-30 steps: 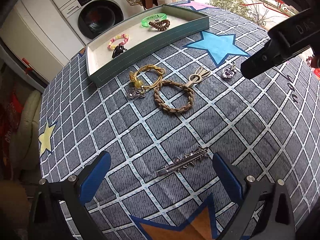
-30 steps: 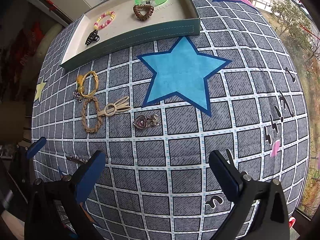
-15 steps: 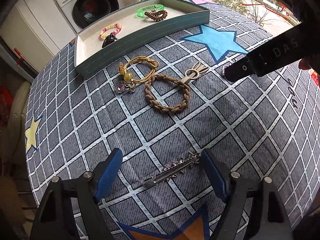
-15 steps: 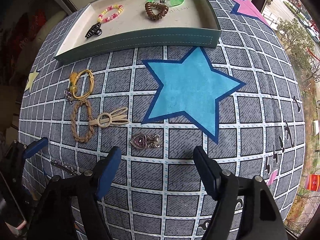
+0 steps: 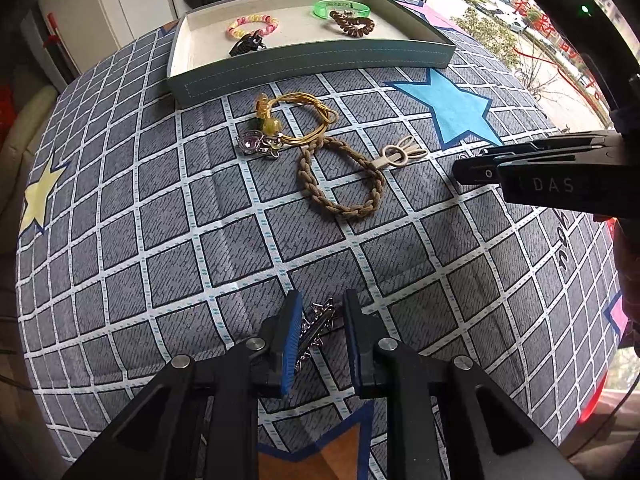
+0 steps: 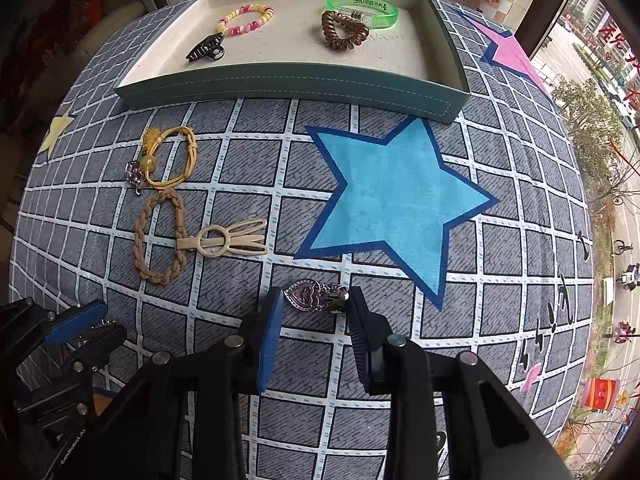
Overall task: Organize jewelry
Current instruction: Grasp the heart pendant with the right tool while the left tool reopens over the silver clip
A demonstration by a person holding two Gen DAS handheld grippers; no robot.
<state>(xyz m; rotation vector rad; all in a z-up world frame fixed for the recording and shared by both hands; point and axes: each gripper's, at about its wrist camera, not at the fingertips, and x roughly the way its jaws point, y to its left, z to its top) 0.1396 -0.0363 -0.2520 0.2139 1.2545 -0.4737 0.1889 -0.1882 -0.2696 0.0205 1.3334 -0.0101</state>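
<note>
A: While the left tongs (image 5: 318, 320) point steeply down at the surface (image 5: 224, 240), what lies between the pads?

B: A silver spiked hair clip (image 5: 316, 326) lies on the checked cloth there. The jaws are closing. The blue left pad (image 5: 291, 344) sits at the clip's edge; the other pad stands just beside it. A firm grip cannot be confirmed.

A: State the condition of the right tongs (image 6: 310, 312).

B: The jaws are also closing. A purple heart brooch (image 6: 314, 295) lies on the cloth at the fingertips, spanning the gap. Each tip is at one end of it. Whether the pads press on it cannot be told.

A: Location of the tray?

B: The teal tray (image 6: 288, 84) sits at the far side of the surface. It holds a pink and yellow bead bracelet (image 6: 246, 20), a black claw clip (image 6: 206, 50), a green bangle (image 6: 362, 6) and a brown spiral hair tie (image 6: 344, 32).

A: Items on the cloth outside the tray?

B: A yellow cord bracelet (image 6: 172, 158) with a bead lies near the tray's front wall, touching a small silver charm (image 6: 134, 176). Just beside it is a tan braided hair loop (image 6: 160, 236). A cream rabbit-shaped clip (image 6: 224, 238) rests against that loop. A blue star print (image 6: 392, 200) lies between these items and the right side.

A: Are the two tools near each other?

B: In the left view the right tool enters from the right edge, beyond the braided loop.
</note>
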